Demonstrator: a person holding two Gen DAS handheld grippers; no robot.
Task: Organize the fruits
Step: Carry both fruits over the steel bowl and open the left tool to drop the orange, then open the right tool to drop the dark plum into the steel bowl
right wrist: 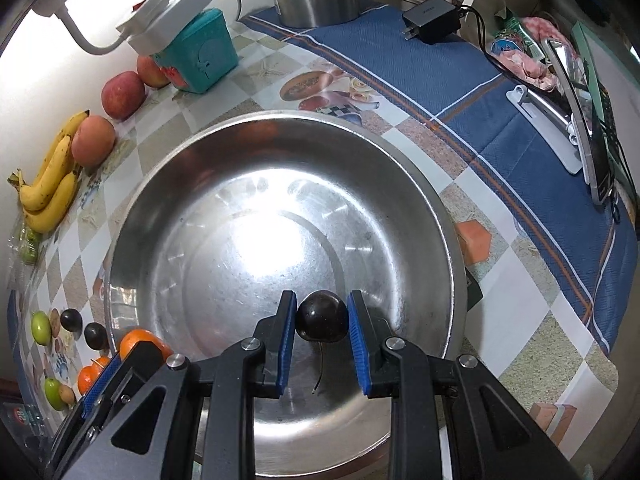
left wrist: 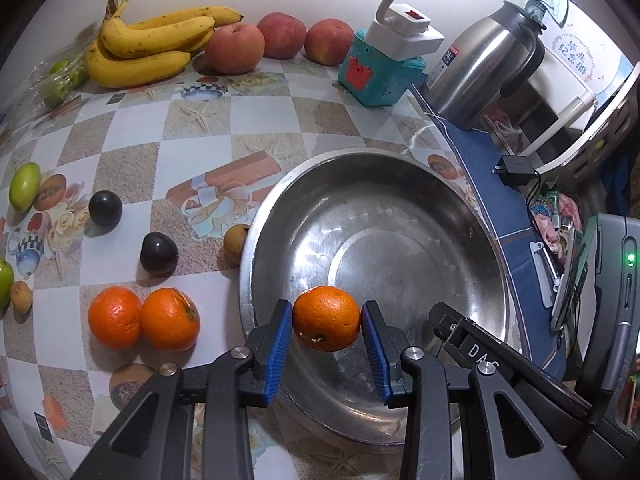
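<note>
Two tools, left tool gripping orange, right tool gripping plum

A steel kettle stands far right on a blue cloth; a black charger lies near it. A teal box carries a white lamp base.

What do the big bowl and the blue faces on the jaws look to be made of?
Bowl: apparently stainless steel, brushed and shiny; it mirrors the lamp glare and shows fine scratches.
Blue pads: probably rubber or soft plastic, matte and ribbed; which one is unclear.
</note>
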